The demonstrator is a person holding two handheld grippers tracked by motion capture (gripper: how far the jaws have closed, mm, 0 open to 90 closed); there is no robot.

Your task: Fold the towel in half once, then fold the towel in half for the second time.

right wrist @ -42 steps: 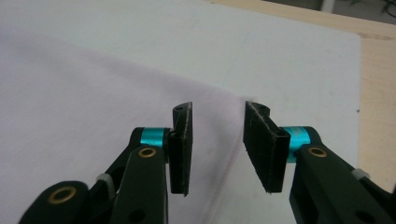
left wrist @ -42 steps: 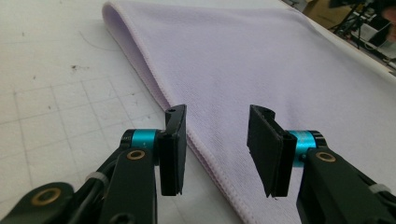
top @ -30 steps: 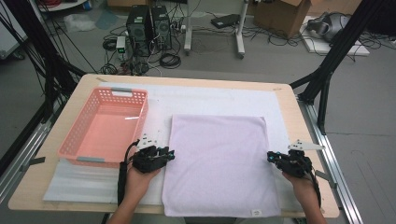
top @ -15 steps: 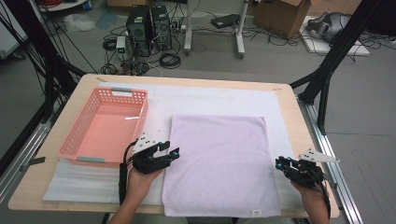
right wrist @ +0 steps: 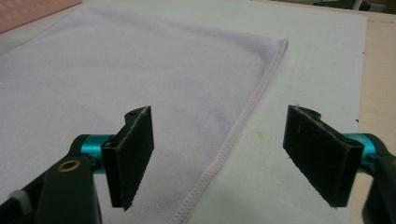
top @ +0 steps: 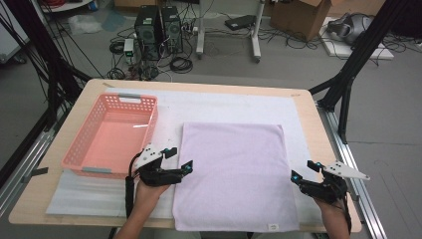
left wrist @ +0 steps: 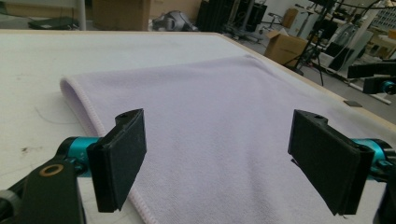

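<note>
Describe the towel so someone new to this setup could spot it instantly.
Start at the wooden table, which carries a white mat. On the mat's right half, beside the pink basket, lies the towel, spread flat between the left gripper and right gripper. It is the only pale lilac cloth there, roughly square, with a stitched hem and a small white tag at its near edge.

Left gripper (top: 177,160): black body, teal collars, flat black fingers (left wrist: 119,158), brass ring, black cable. Right gripper (top: 304,171): same, grey three-cornered plate. Forearms bare.
</note>
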